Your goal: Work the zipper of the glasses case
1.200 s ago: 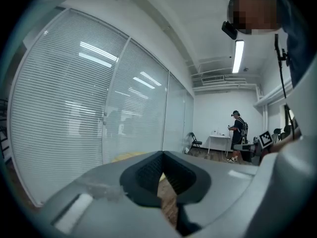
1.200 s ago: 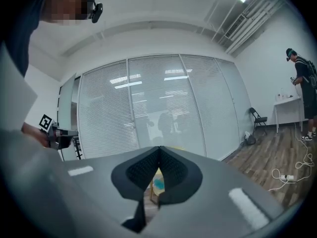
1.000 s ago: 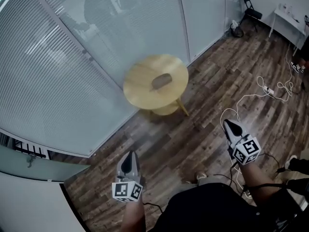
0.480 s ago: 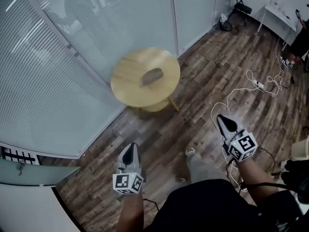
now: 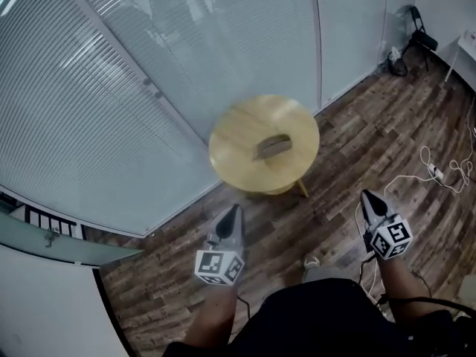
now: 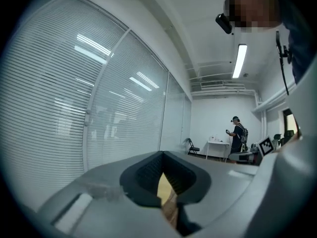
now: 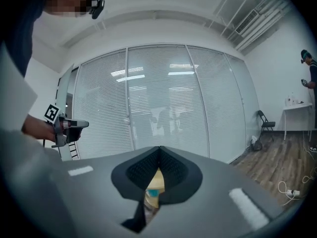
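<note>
In the head view, a round table [image 5: 236,131] of pale, smooth wood is seen in the middle, well beyond both tools. The glasses case [image 5: 272,146], an oblong grey-brown shell with rounded ends, lies on the table's right half, untouched. The left gripper [image 5: 236,209] is held low at the near left with its grey tapered jaws pressed together and nothing between them. The right gripper [image 5: 367,195] is held at the near right, its jaws likewise together and empty. Each tool carries a white cube printed with black square patterns. The floor [image 5: 349,147] is laid in dark, mottled wood planks. A white cable [image 5: 416,168] is looped over it at the right. Glass walls [image 5: 149,88] lined with fine horizontal blinds fill the left and far sides.

In the left gripper view, the dark ribbed pads [image 6: 148,170] are shown meeting at their tips, set in smooth grey shells. A sliver of pale wood is seen in the gap beneath them. A standing person [image 6: 238,133] is seen at the far end of the room beside a white desk [image 6: 218,144], and a long ceiling lamp [image 6: 240,61] is lit above.

In the right gripper view, the same ribbed pads [image 7: 141,170] are shown closed tip to tip on nothing, with pale wood visible below. A black folding chair [image 7: 265,123] stands at the far right.
</note>
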`<state>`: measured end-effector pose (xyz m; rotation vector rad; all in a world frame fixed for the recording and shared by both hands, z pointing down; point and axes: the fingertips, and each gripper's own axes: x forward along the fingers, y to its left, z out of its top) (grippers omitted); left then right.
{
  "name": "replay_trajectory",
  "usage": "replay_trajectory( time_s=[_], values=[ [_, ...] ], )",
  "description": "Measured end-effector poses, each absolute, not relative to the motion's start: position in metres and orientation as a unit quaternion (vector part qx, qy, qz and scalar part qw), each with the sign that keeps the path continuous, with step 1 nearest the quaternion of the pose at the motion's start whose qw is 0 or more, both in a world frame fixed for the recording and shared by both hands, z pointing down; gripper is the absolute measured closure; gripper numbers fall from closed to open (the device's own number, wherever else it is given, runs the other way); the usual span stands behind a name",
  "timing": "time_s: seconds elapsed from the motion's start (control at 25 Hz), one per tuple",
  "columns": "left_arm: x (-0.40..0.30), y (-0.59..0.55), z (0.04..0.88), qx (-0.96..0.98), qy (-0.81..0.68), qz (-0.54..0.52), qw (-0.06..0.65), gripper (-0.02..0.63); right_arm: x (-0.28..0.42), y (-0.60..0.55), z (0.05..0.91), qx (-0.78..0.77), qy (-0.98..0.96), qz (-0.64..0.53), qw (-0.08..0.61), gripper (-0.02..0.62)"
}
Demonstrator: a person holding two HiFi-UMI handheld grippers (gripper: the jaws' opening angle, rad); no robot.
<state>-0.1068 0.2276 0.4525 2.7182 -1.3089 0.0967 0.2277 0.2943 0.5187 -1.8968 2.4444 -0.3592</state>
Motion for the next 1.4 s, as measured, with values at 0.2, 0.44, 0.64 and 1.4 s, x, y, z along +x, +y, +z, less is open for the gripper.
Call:
replay_trajectory(
  time_s=[0.2,0.44,0.64,1.4],
  values=[
    [-0.088,0.187,0.464,0.889,-0.451,0.042,0.063,0.606,0.238,0.227,0.528,-0.579,0.806,-0.12,0.009,0.591],
    [-0.092,0.152,0.456,0.878,-0.469,0.021,0.091,0.606,0.231,0.168,0.534,-0.538,0.833,-0.133,0.006,0.589],
    [-0.106,0.096,0.452,0.881,-0.466,0.019,0.081,0.606,0.218,0.117,0.538,-0.522,0.842,-0.137,-0.002,0.589],
    [-0.136,-0.142,0.483,0.914,-0.396,0.023,0.083,0.606,0.147,-0.052,0.535,-0.548,0.826,-0.116,-0.071,0.59]
  ],
)
